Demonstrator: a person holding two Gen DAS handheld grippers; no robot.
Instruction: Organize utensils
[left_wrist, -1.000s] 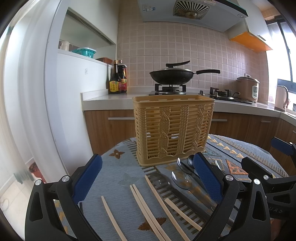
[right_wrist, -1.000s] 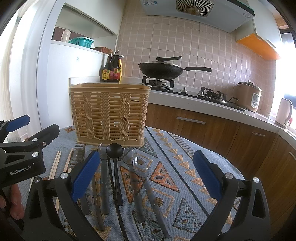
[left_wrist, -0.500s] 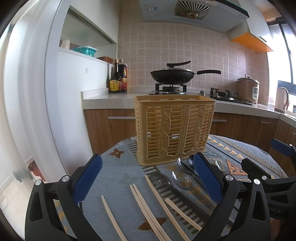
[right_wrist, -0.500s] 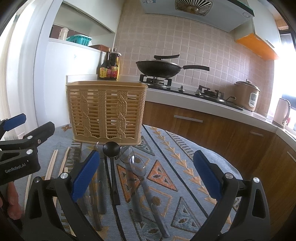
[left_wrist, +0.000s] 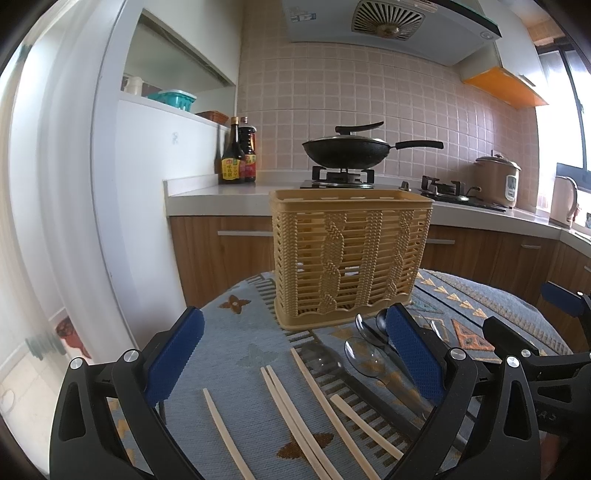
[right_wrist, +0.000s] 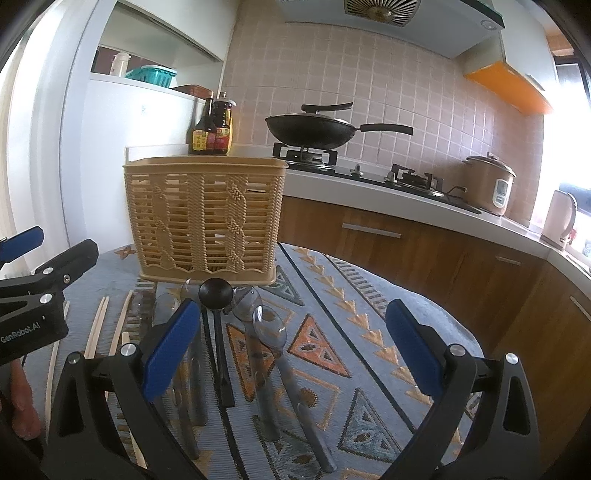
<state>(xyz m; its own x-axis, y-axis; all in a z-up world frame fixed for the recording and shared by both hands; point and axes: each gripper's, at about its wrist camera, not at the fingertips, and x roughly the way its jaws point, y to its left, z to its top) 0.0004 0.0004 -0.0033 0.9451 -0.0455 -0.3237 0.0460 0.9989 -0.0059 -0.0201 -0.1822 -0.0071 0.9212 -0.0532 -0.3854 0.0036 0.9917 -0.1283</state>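
basket (left_wrist: 351, 258): 1 | chopsticks (left_wrist: 295, 413): 5 | black ladle (right_wrist: 216, 295): 1 | clear spoons (right_wrist: 269, 328): several, overlapping | bottles (left_wrist: 238, 155): 2

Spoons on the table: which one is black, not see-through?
The black plastic spoon, its round bowl nearest the tan woven utensil basket. The clear plastic spoons beside it are transparent with grey handles.
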